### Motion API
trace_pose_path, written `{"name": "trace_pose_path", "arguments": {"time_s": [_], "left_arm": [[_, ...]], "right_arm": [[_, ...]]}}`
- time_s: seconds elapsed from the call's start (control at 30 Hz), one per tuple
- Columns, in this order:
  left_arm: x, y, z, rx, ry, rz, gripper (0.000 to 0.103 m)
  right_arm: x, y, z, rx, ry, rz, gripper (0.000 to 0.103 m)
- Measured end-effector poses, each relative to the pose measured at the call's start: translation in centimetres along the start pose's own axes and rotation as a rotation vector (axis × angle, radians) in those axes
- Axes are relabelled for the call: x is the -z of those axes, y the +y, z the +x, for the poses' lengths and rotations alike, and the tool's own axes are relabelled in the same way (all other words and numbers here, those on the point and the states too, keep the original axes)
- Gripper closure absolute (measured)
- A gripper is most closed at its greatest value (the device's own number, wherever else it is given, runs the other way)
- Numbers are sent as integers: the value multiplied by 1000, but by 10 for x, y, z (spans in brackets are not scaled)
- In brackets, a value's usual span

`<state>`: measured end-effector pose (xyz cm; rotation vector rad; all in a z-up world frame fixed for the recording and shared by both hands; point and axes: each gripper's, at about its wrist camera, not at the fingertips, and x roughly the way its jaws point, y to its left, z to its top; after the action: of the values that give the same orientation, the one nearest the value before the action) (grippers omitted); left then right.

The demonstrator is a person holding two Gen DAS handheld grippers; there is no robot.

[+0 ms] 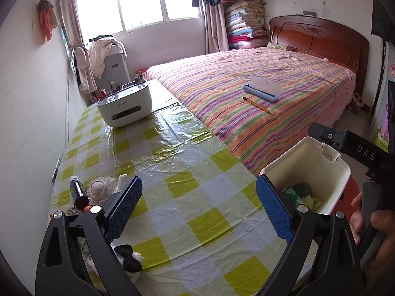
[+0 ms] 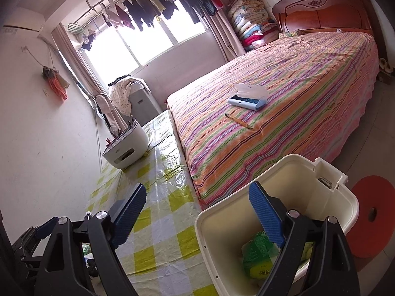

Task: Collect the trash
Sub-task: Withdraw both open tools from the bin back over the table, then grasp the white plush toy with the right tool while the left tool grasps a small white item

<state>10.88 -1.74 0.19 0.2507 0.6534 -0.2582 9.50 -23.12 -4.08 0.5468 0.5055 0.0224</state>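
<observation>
Inspector: Bin [image 2: 291, 187] stood open, cream-coloured, at the table's near right corner beside the striped bed [image 1: 259, 81]. Green wrapper [image 2: 256, 256] and other green scraps lay at its bottom.

Clerk: And the claws?

Inspector: Left gripper [image 1: 197, 209] had its jaws spread wide over the checked tablecloth [image 1: 187, 162], nothing between the blue pads. Right gripper [image 2: 195, 214] was likewise spread wide and empty, its right pad hanging over the bin's mouth, its left pad over the cloth.

Clerk: Anything left on the table?

Inspector: At the left edge lay a dark bottle [image 1: 79, 190] on its side, a crumpled pale wad [image 1: 98, 188] just beside it, and a black-and-white soft item [image 1: 130, 259] under the left finger. A white organiser box [image 1: 124, 107] stood at the far end. A pencil [image 1: 258, 105] and a blue case [image 1: 263, 91] lay on the bed.
</observation>
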Motion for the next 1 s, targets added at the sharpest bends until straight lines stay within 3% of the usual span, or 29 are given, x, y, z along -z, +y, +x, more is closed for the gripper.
{"name": "trace_pose_path", "arguments": {"time_s": [0.53, 0.73, 1.0], "left_arm": [[27, 79, -16, -93, 22, -104, 11], [38, 115, -26, -121, 26, -181, 11], [51, 162, -38, -139, 39, -277, 11]], "right_arm": [[29, 63, 10, -132, 75, -161, 20], [49, 105, 9, -178, 90, -330, 20], [78, 145, 10, -344, 173, -453, 20]]}}
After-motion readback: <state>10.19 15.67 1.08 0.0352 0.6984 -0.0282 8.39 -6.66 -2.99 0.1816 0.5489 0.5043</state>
